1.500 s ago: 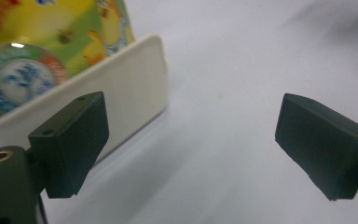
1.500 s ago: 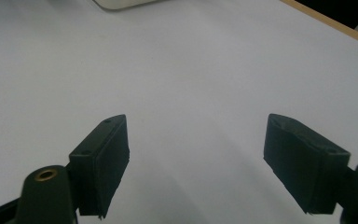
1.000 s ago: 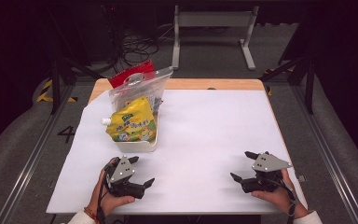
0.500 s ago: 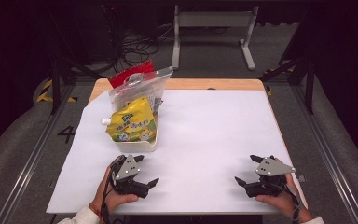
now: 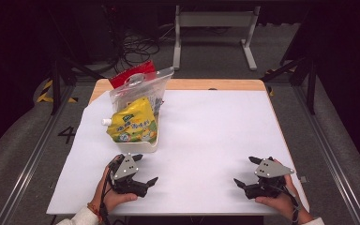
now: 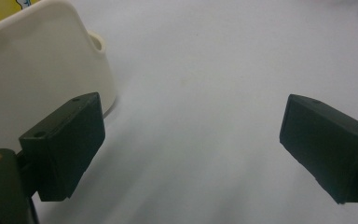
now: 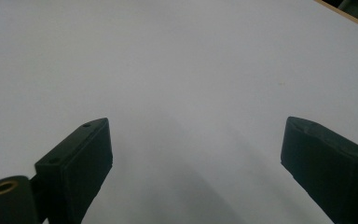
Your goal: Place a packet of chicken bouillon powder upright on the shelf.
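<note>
A black number "4" (image 5: 67, 134) is painted on the grey floor, left of the table. The yellow pouch (image 5: 132, 125) in the white tub has green and dark printing on its front, but the letters are too small to read. No other text can be read.

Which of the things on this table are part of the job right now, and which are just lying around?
Part of the job:
- left gripper, open, next to the white tub
- white tub
- yellow spouted pouch lying in the tub
- right gripper, open, over bare white table cover

Just lying about:
- clear zip bag behind the tub
- red packet
- white table cover
</note>
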`<state>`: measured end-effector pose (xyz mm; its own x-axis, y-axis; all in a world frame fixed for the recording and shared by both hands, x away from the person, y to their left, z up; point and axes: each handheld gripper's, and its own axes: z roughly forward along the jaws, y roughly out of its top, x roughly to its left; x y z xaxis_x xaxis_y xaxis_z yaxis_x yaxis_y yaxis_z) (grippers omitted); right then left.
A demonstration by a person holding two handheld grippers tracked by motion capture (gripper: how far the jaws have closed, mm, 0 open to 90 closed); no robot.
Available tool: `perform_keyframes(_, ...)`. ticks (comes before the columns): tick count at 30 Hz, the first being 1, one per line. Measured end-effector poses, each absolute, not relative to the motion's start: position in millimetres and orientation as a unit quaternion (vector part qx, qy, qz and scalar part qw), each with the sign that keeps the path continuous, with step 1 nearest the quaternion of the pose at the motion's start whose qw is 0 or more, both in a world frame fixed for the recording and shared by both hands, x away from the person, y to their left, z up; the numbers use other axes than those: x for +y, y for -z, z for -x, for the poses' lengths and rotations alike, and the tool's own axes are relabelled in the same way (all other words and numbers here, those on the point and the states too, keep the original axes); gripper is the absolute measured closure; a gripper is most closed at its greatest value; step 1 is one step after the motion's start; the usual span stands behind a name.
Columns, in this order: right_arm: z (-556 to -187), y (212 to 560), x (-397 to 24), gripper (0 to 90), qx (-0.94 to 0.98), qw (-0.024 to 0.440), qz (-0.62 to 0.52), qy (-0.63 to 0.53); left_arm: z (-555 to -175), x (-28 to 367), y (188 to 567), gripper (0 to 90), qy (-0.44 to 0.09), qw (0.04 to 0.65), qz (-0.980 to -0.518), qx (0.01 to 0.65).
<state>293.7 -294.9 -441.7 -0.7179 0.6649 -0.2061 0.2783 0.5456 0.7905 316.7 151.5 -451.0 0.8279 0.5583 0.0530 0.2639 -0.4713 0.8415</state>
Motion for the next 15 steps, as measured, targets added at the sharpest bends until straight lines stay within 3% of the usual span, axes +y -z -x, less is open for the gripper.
perform_keyframes(15, -294.3, 440.6, -295.2, 9.3, 0.841, 0.256, -0.281, -0.385, -316.1, 151.6, 450.5, 7.6, -0.163, 0.449, -0.845, 0.240)
